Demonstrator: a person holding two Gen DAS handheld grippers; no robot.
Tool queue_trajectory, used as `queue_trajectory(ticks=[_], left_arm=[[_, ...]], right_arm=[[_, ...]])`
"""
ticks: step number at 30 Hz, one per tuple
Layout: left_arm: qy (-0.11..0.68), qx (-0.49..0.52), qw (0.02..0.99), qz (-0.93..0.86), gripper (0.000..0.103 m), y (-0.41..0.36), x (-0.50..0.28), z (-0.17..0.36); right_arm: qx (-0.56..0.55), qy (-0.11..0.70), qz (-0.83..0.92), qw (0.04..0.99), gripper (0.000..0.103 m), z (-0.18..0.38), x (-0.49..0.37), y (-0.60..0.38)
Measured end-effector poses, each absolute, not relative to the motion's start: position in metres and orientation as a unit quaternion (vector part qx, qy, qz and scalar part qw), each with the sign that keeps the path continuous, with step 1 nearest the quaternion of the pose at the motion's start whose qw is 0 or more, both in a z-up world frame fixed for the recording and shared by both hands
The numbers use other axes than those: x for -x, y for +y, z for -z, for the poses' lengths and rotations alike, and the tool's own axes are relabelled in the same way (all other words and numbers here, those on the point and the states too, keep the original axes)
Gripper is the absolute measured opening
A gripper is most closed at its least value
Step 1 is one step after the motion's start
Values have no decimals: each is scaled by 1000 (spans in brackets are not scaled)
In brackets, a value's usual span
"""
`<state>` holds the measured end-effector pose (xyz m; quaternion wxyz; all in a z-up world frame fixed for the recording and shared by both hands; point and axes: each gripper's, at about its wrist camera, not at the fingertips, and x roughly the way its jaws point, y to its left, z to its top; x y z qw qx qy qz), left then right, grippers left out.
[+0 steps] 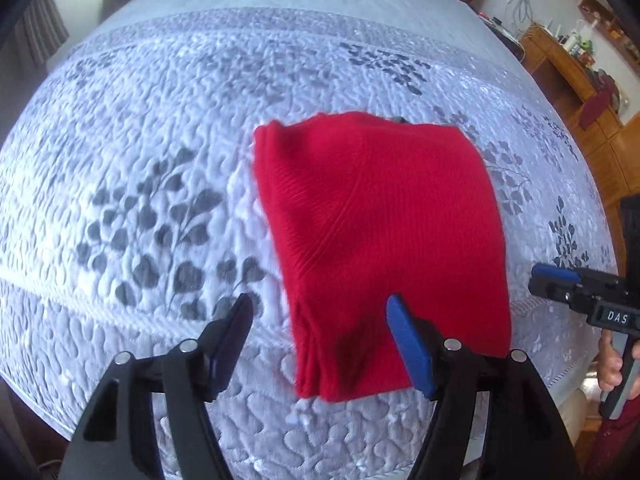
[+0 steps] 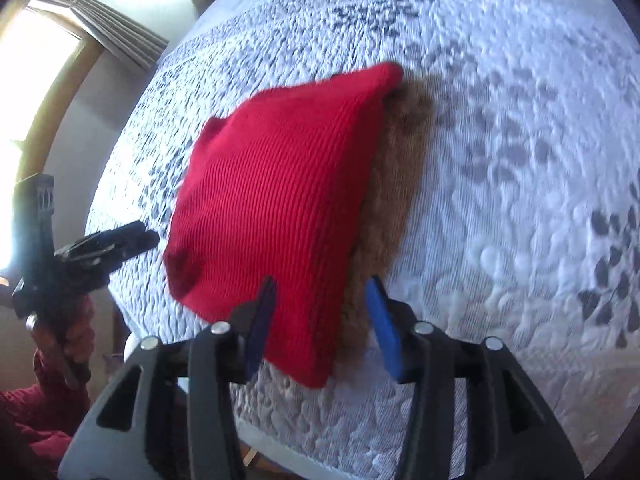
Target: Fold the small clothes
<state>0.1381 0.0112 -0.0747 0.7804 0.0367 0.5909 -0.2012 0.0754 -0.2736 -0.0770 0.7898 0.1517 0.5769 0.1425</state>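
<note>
Both hand-held grippers wide open, empty: left (image 1: 320, 312), right (image 2: 320, 292). We see folded red sweater (image 1: 376, 232) just ahead on bed (image 1: 160, 120), long axis running away; left seemingly nearer.

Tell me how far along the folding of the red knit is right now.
Done: the red knit lies in a compact folded block on the quilted bedspread. In hand: nothing; the left gripper and right gripper are both open at its near edge. Left: in the right wrist view a brown fuzzy piece shows along the knit's far side; whether it needs folding I can't tell.
</note>
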Motion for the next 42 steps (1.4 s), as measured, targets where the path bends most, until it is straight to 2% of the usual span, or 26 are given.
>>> queue_trajectory(ticks=[5,18,22,30,34,42], left_arm=[[581,-53,786,203,70,-8,-145,77],[620,-51,759,192,73,-7,-173,124],[628,-44,750,202,78,-5,-180,133],[662,48,703,256,87,12,-205,152],[677,97,680,265,88,24,-221,157],[684,96,670,271,89,26,-220,159]], right_arm=[[-171,571,-138,791,60,86,-93,-273],[-174,585,-130,781,63,114,-124,-271],[-171,587,-133,780,64,117,-129,-269],[-178,591,-146,774,65,122,-138,-267],[-194,593,-158,765,65,127,-144,-268],[-202,593,-171,760,66,131,-147,-269]])
